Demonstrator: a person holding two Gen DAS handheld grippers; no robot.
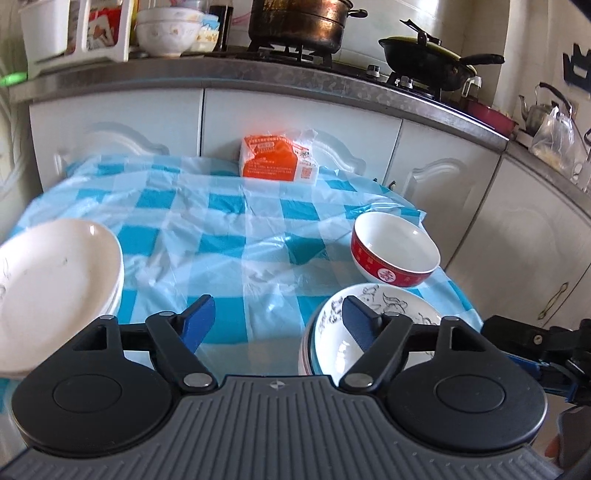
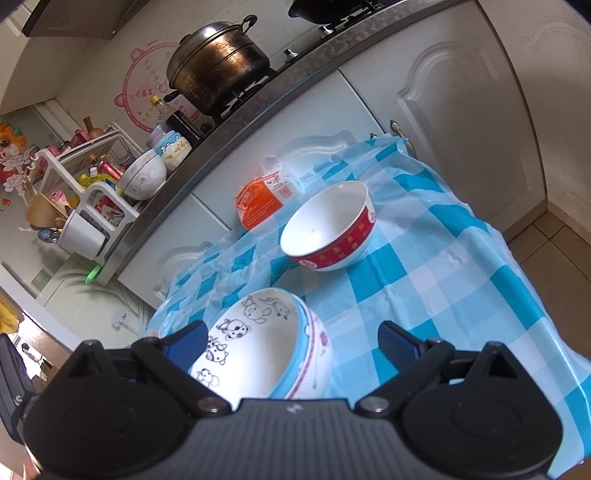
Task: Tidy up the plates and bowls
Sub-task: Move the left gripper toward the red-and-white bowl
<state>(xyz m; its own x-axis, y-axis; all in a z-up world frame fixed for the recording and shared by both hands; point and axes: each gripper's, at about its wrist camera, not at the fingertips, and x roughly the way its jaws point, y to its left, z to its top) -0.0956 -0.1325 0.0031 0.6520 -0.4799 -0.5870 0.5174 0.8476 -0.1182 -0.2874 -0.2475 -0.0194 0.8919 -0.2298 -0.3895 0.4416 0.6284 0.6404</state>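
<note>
Where white cabinets [image 1: 295, 122] stand, a checkered tablecloth [image 1: 229, 236] covers the table.

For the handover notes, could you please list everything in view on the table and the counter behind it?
Plates: stack, white, table's left edge.
Red bowl: one, red band, white inside, table's far right.
Cartoon bowls: nested stack, white with black drawings, near edge.
Packet: one, orange and white, table's far edge.
Tablecloth: one, blue-white check.
Pot: one, dark metal, lidded, on stove.
Wok: one, black, lidded, right burner.
Counter bowls: stacked, white, counter left.
Kettle: one, metal, far right.
Left gripper: open, empty.
Right gripper: open, around the cartoon bowls.
</note>
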